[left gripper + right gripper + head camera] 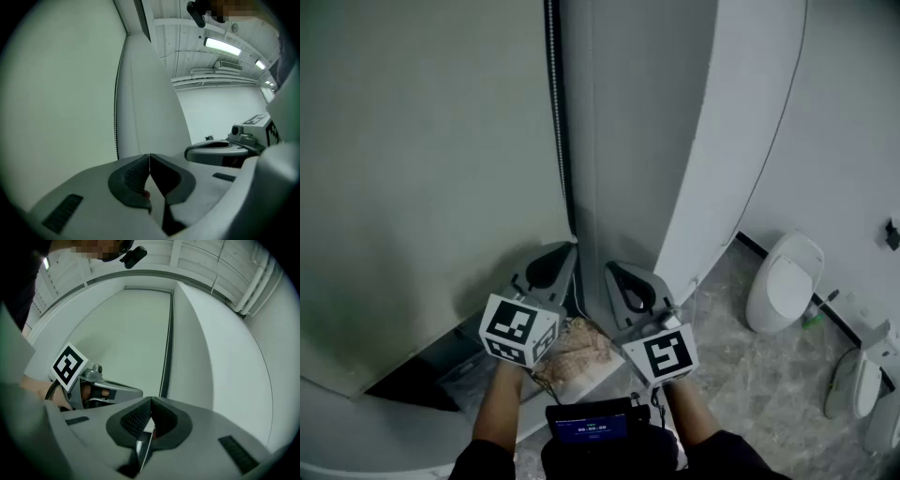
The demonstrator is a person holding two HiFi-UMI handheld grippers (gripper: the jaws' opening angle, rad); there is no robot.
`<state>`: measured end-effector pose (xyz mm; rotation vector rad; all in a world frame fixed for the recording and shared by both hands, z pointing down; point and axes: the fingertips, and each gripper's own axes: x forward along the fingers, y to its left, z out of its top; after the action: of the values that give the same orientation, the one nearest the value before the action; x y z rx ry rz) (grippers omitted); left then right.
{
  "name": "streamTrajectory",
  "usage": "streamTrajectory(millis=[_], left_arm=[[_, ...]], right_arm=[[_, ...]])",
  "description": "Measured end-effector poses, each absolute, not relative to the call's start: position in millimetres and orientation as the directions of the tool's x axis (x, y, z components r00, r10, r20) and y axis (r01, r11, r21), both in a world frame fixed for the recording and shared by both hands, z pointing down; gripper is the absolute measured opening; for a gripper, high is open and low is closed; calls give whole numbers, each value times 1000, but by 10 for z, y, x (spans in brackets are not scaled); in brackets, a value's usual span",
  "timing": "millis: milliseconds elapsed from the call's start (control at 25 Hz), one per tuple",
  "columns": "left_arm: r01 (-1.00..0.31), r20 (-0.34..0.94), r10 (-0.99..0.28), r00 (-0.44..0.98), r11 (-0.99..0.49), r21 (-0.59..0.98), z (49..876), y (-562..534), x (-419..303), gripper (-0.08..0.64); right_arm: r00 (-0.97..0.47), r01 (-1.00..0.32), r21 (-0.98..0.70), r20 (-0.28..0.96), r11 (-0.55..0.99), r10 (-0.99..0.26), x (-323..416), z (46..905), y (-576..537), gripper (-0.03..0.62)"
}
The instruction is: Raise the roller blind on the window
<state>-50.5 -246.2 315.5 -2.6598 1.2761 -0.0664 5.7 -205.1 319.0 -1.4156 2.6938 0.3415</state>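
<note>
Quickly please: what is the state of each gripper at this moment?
Left gripper: closed, nothing seen between its jaws.
Right gripper: closed, apparently on the bead chain.

A public washroom, shown by white urinals [783,284] mounted above a mottled stone-tile floor [750,380].
</note>
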Motion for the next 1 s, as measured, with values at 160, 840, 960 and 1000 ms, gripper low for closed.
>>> streamTrajectory(millis=[160,840,960,1000], left_arm=[[-784,-42,-793,608,-591,-191,3144,-2492,-483,6],[-804,44,-820,571,-569,-173,3089,-3330,-144,71],[-803,26,-817,576,-571,-171,3041,-3234,-160,12],[-801,17,-815,579,-573,-172,3019,-3167,-180,11]], right_arm=[[-583,-812,139,-181,566,-792,90,3192,-1988,9],[-584,-809,69,-204,584,-786,493,3275,-1777,9],[-588,-806,66,-206,588,-783,497,3269,-1766,9],[-590,-804,66,-209,591,-780,486,3256,-1769,9]])
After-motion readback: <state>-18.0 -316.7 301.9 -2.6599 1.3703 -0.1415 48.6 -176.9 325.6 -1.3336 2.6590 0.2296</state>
